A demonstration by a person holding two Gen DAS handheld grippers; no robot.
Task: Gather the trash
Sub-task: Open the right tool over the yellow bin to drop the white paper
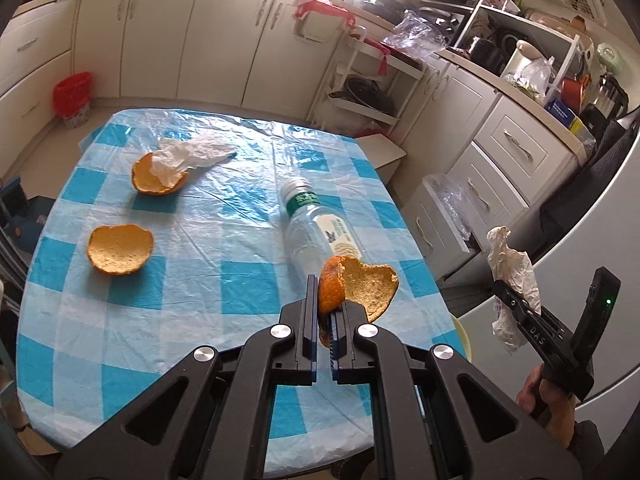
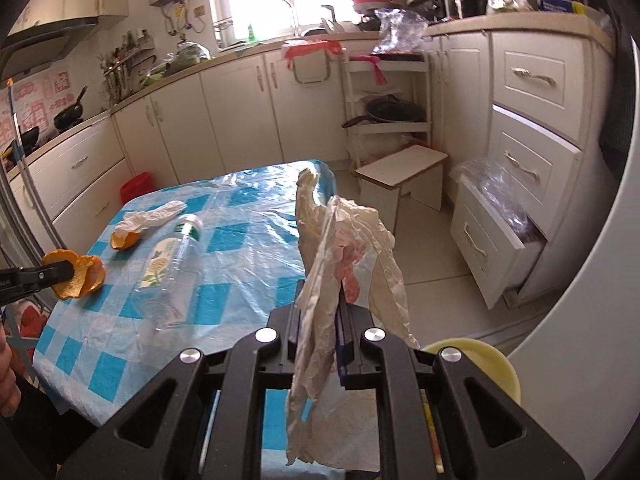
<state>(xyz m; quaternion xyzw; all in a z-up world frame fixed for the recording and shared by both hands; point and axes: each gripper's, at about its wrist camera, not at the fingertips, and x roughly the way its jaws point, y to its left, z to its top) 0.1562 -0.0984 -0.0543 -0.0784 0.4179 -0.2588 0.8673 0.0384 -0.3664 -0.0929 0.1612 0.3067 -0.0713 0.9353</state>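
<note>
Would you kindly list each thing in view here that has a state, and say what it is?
Left gripper: shut on an orange peel piece.
Right gripper: shut on a crumpled white wrapper.
Clear plastic bottle: lying down, capped.
White bottom drawer: pulled open.
Crumpled white tissue: resting on another peel.

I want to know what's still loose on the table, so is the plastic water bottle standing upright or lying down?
Lying down. The plastic bottle rests on its side on the checked tablecloth, silver cap on and pointing toward the far edge. It looks empty.
</note>
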